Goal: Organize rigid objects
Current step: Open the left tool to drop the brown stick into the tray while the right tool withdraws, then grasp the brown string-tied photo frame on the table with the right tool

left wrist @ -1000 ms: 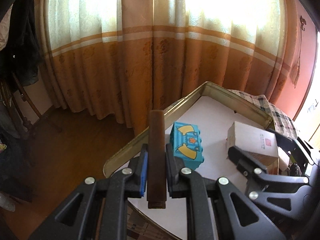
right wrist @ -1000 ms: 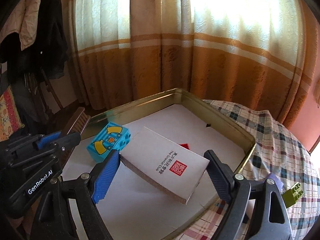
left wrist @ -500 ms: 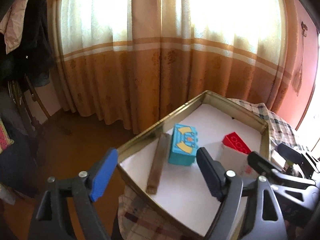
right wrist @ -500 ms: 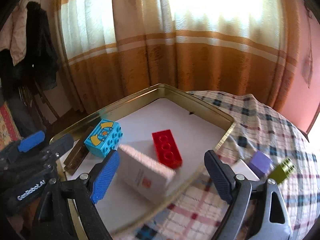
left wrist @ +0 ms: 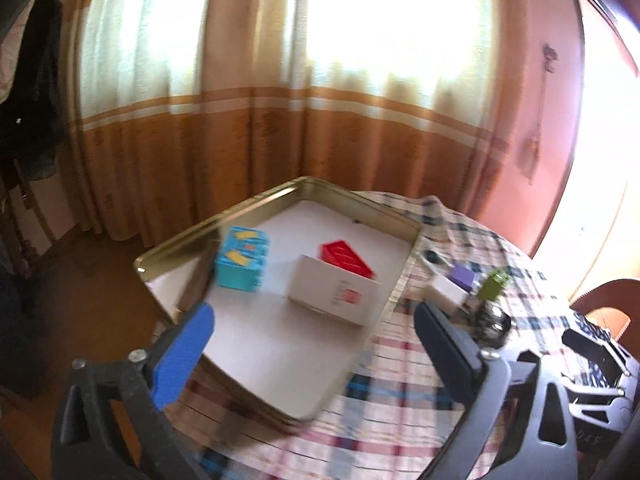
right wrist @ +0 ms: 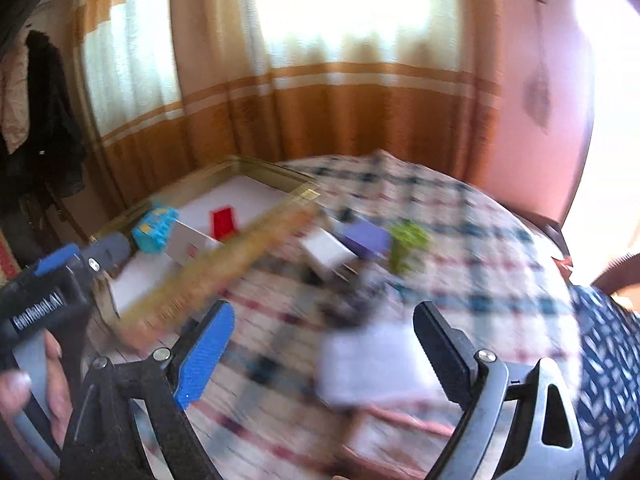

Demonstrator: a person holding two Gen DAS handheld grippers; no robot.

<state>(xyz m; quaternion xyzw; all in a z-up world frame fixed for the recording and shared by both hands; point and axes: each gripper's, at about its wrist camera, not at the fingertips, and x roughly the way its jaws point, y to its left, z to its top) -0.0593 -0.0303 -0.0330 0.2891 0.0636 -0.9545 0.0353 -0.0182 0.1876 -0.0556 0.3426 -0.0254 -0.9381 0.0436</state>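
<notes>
Both the left gripper (left wrist: 310, 336) and right gripper (right wrist: 324, 348) are spread wide, holding nothing. Inside the gold tray (left wrist: 256, 204), the white box (left wrist: 334, 294) sits between a blue block (left wrist: 240, 262) and a red brick (left wrist: 346, 258).

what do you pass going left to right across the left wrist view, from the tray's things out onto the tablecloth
brown bar → blue toy block → white box → white adapter → purple block → green brick

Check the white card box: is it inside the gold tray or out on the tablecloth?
Inside. The white card box lies flat on the tray's white floor, in front of the red brick.
</notes>
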